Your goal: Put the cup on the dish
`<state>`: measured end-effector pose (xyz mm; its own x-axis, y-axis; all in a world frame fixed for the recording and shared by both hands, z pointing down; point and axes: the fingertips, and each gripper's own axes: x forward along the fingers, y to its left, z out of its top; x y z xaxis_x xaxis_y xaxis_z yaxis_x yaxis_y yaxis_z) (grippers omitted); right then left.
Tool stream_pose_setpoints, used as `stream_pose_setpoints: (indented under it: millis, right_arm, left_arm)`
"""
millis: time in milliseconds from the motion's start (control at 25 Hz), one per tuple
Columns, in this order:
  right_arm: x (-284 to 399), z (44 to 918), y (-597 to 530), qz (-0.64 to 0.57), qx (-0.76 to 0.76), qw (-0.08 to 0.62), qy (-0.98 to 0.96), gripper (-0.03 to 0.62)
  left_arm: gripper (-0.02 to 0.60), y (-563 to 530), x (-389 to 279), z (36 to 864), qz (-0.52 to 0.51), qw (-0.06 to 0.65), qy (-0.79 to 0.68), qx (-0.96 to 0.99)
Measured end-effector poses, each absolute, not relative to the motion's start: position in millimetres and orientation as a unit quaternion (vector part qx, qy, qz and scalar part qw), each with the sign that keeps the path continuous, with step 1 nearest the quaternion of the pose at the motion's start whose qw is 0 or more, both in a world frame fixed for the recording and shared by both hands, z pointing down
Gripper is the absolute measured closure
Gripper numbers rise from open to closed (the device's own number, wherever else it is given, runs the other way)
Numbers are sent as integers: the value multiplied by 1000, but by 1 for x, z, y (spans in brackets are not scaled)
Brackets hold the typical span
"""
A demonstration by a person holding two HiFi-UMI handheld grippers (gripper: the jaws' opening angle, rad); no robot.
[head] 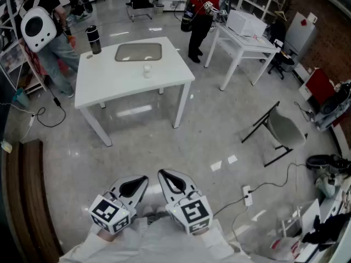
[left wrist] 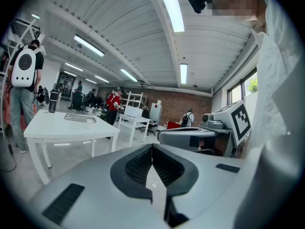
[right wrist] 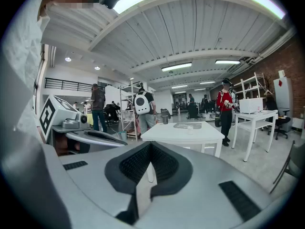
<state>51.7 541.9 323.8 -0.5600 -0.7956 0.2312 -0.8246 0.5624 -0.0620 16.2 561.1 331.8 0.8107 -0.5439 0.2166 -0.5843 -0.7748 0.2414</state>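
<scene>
Two tongs: left tongs (head: 141,181), right tongs (head: 163,175), both closed, empty, side by side. I count one cup (head: 147,70), one dish (head: 139,52), one dark flask (head: 94,39) on one desk (head: 109,84), well apart from tongs.

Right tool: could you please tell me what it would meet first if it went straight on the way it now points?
The right tool, shut and empty, points over bare floor toward the white table. That table's near edge or leg looks first in line, though depth is unclear.
</scene>
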Motion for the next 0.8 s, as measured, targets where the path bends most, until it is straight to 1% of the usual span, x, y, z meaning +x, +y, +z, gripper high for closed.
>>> stream_pose_setpoints:
  millis: [400,640,800]
  right_arm:
    - [53,315,547,64,450,88,-886,582]
    - [56,316,552,62,449,93,-886,582]
    - [56,304,553,59,450,49,-890,582]
  left_arm:
    - [572,557,6,331,48,166,-320,932]
    - [572,563,8,335,56,166,-321,931]
    - [572,561,10,332,58,155,-320,933]
